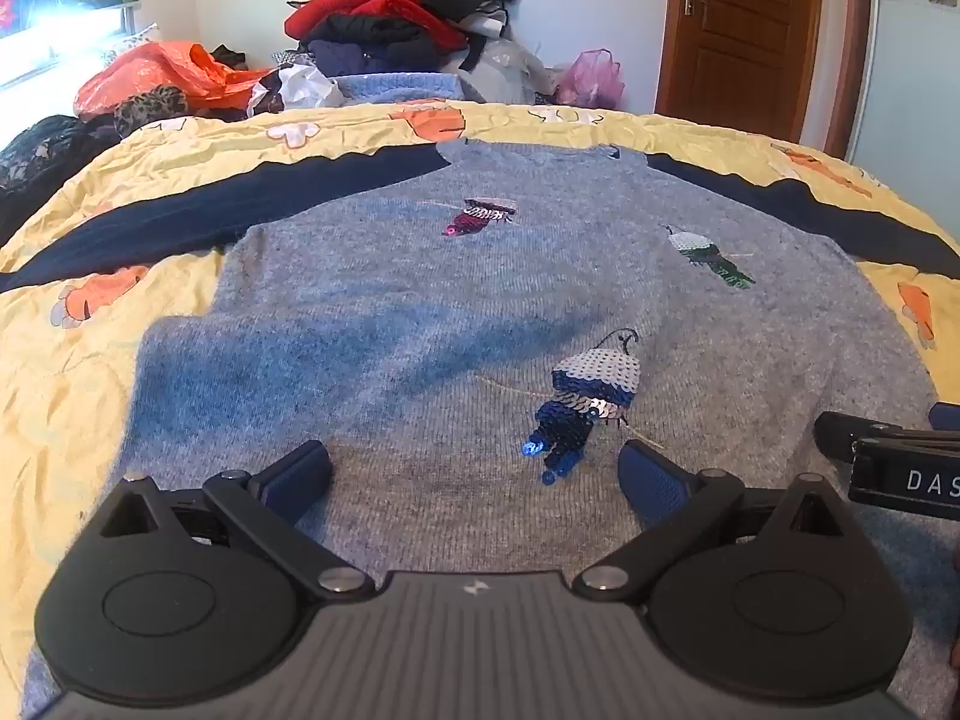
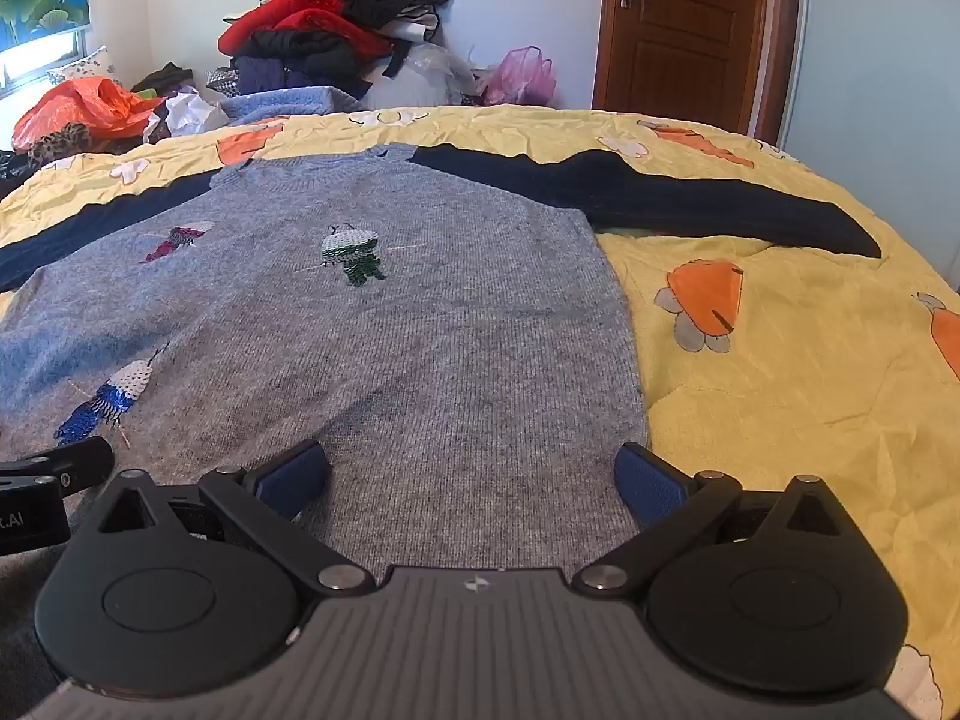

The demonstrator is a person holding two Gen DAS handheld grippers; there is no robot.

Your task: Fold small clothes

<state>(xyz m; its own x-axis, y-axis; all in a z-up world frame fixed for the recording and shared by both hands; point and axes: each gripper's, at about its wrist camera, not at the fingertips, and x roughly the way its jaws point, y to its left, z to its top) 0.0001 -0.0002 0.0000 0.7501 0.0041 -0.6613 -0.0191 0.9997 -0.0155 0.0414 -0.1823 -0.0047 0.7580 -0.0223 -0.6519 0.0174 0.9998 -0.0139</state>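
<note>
A grey knit sweater (image 1: 456,312) with navy sleeves and sequin birds lies flat, front up, on the yellow bedspread (image 1: 72,372). It also shows in the right wrist view (image 2: 420,330). Both navy sleeves spread outward, the left sleeve (image 1: 210,210) and the right sleeve (image 2: 690,198). My left gripper (image 1: 474,480) is open over the sweater's lower hem, left of centre. My right gripper (image 2: 471,480) is open over the hem near the sweater's right side edge. Each gripper's body shows at the edge of the other's view, the right one (image 1: 900,468) and the left one (image 2: 42,480).
A pile of red, black and blue clothes (image 1: 390,30) sits beyond the bed's far edge, with an orange plastic bag (image 1: 162,78) to its left and a pink bag (image 1: 591,78) to its right. A brown door (image 1: 744,30) stands at the back right.
</note>
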